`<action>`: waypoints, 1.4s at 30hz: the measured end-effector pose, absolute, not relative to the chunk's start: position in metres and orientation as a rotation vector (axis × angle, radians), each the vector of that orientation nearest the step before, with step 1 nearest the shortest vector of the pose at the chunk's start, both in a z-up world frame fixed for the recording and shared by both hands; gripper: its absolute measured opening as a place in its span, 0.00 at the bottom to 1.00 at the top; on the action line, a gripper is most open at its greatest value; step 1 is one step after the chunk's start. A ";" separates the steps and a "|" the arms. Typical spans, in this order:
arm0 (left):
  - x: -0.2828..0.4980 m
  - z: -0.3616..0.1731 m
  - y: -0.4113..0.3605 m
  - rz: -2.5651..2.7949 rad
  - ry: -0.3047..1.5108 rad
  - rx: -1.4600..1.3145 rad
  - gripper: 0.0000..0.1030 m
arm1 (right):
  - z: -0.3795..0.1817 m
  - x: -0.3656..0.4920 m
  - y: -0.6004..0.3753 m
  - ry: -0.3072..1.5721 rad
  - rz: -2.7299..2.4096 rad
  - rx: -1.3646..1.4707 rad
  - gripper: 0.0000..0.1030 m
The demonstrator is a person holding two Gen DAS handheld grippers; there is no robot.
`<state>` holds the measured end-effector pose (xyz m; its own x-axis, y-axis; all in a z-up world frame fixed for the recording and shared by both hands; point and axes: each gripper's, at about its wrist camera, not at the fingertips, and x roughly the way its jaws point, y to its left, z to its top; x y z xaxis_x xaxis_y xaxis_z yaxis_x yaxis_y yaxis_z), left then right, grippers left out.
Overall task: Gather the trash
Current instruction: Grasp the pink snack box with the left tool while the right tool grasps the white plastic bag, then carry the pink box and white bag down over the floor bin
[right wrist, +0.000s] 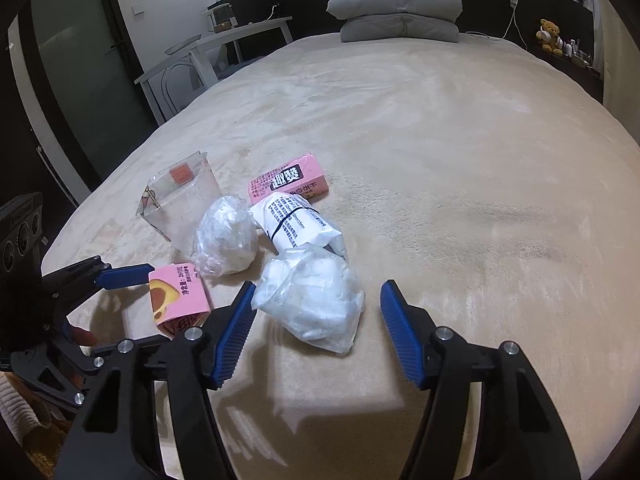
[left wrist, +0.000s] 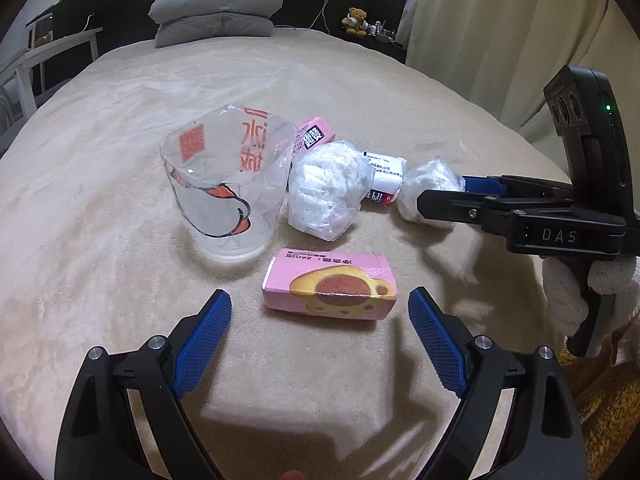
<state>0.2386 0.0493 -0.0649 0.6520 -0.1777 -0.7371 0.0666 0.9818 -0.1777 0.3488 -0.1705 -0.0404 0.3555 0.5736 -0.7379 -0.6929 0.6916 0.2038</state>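
Six pieces of trash lie bunched on the bed, whose beige blanket bears them all, so collecting is at its first step: reaching in to pick.

Largest of them, the clear plastic cup stands upright at the group's left. Just right of it, and seemingly touching it, sits a wad of white stuff in clear film, the larger wrapped wad. Behind that are a white printed packet and the far pink carton, both lying flat. The near pink carton lies on its side in front of the cup, and the smaller wrapped wad lies at the right end.

The left tool stands wide, its blue pads apart from the near pink carton, which lies just ahead of the gap. The right tool is narrower, its pads flanking the smaller wrapped wad; one looks to graze the film, the other stands clear.

Next, I judge, each tool should close gently, since film will slip and card will crush.
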 end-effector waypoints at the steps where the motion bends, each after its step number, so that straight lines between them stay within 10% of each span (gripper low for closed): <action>1: 0.240 -0.066 0.049 -0.143 0.848 -0.140 0.84 | -0.041 0.349 -0.170 0.891 0.825 -0.154 0.52; 6: 0.247 -0.069 0.046 -0.118 0.871 -0.120 0.58 | -0.038 0.345 -0.169 0.879 0.836 -0.163 0.50; 42: 0.141 -0.002 0.013 -0.106 0.670 -0.218 0.58 | 0.010 0.252 -0.234 0.794 0.841 0.010 0.48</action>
